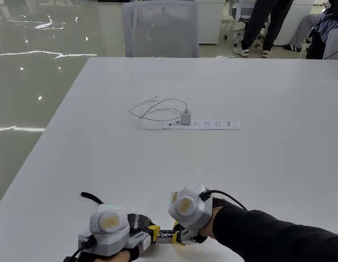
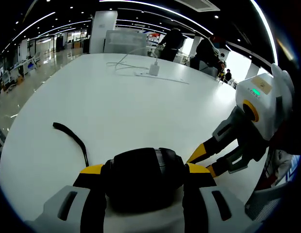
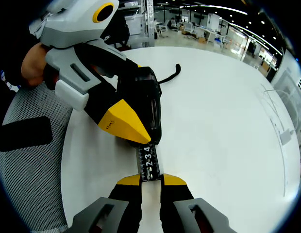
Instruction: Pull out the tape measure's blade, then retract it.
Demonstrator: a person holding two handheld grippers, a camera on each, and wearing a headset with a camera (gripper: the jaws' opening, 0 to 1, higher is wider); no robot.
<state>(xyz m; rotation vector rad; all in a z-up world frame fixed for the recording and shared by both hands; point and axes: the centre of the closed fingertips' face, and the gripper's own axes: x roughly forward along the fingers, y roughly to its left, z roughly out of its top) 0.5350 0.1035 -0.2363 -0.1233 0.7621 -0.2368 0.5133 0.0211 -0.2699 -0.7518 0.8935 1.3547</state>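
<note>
The black tape measure case (image 2: 143, 177) sits clamped between the yellow-tipped jaws of my left gripper (image 2: 144, 170), close to the table's near edge. In the right gripper view the case (image 3: 144, 104) shows just ahead, with a short length of black numbered blade (image 3: 148, 164) coming out of it. My right gripper (image 3: 150, 180) is shut on the blade's end. In the head view the left gripper (image 1: 152, 232) and right gripper (image 1: 177, 236) face each other, with the short blade (image 1: 165, 234) spanning the small gap between them. The case's black wrist strap (image 2: 73, 138) lies on the table.
A white power strip (image 1: 204, 124) with a plugged charger (image 1: 185, 118) and coiled white cable (image 1: 158, 108) lies mid-table. A grey chair back (image 1: 161, 28) stands at the far edge. People (image 1: 264, 24) stand beyond the table at the far right. The table (image 1: 267, 164) ends near the grippers.
</note>
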